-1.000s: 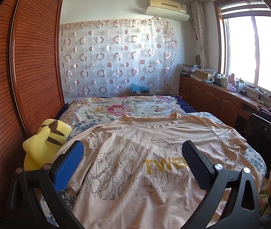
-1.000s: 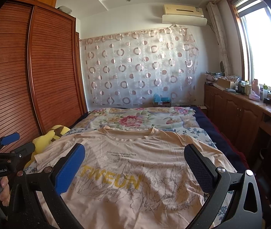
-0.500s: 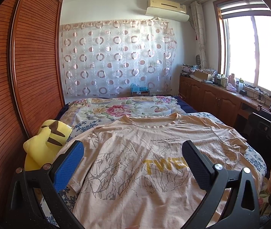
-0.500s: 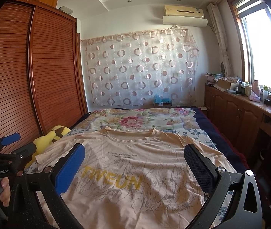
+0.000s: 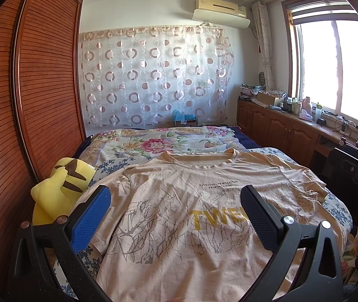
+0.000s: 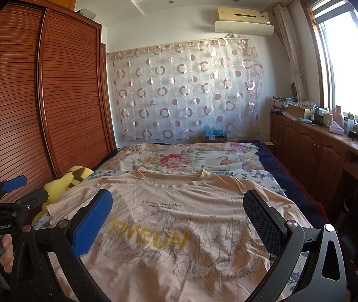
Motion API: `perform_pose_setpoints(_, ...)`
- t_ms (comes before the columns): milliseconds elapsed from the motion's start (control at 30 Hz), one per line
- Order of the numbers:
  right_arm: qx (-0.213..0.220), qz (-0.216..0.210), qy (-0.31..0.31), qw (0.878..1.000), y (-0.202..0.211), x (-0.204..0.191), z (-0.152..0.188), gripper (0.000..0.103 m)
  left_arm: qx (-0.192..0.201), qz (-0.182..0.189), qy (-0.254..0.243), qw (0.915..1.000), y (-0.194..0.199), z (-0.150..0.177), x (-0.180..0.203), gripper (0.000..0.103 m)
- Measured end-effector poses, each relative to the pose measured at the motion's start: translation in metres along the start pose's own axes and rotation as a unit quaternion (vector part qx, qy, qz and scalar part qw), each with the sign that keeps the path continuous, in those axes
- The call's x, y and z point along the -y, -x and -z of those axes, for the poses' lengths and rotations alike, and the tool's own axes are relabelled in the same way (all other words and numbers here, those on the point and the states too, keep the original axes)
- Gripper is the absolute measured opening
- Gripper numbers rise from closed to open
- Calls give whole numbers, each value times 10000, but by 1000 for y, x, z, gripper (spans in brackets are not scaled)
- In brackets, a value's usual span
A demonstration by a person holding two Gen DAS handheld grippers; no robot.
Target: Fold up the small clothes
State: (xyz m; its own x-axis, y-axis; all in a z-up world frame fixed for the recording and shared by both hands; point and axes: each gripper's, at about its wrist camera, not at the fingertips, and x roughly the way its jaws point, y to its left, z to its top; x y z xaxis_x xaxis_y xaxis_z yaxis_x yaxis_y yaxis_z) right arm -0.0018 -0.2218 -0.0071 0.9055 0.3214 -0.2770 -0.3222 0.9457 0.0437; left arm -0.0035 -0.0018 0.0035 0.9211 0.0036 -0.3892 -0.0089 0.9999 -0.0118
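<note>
While peach T-shirt (image 5: 179,216) lies flat, print up, mid-bed, collar toward far end, hem nearest me, long axis runs straight ahead. My left gripper (image 5: 176,211) nearer left sleeve (image 5: 113,193), my right gripper (image 6: 179,216) nearer right sleeve; both spread wide, empty, above cloth. Thin creased cotton. Yellow plush toy (image 5: 60,186) at bed's left edge.

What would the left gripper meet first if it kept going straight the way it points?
Probably the peach T-shirt spread on the bed: the open left gripper hovers over its printed chest. Depth is unclear.
</note>
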Motion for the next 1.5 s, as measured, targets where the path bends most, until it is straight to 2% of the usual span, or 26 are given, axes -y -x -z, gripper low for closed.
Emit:
perform_pose_setpoints(967,-13,-38,25,10000,-1,-3,-2,103,-26,26,7,10000,6,-6,1,103)
perform_pose_setpoints(1267,-362,-398,172,9984,-22,-4,8,103,-363,-100,73,9993,-17,2,-22,103)
perform_pose_setpoints(1500,-887,-704,339,9930,-52,1,12,103,-786,-172,-49,9967,-44,17,-55,103)
